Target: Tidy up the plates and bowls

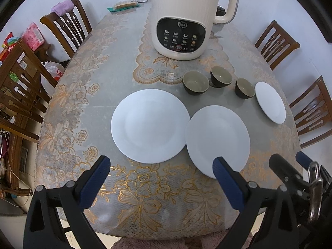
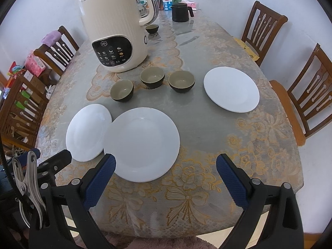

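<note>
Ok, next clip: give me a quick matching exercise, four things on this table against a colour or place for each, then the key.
Things:
1. far-right plate
2. three small bowls
3. appliance
4. left plate

Descriptions:
A. cream, with a dark control panel
B. white, alone near the table's right edge
C. dark outside, olive inside
D. white, edge meeting the middle plate

Pairs: 1-B, 2-C, 3-A, 4-D

table (image 2: 207, 128) bears plates (image 2: 143, 143), bowls (image 2: 181, 81), kettle (image 2: 112, 31)
</note>
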Available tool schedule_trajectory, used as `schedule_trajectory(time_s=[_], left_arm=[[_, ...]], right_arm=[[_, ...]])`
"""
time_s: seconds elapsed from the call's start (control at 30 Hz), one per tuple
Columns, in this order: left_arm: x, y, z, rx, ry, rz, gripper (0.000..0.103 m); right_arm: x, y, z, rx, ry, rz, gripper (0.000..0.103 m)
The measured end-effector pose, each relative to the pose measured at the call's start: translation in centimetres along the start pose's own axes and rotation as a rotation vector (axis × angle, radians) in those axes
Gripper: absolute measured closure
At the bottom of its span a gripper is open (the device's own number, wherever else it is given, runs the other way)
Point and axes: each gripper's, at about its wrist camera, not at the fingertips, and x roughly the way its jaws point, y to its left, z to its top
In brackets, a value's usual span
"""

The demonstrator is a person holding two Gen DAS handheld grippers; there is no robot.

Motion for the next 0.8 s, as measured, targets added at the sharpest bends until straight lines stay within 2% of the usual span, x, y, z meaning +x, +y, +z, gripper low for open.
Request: schedule_trajectory(time_s=[0.8], left_arm=[[1.0,1.0,1.1,0.005,0.013,-0.022,0.002]], right_arm=[[0.6,1.3,0.9,-0.014,-0.006,0.03,0.003]])
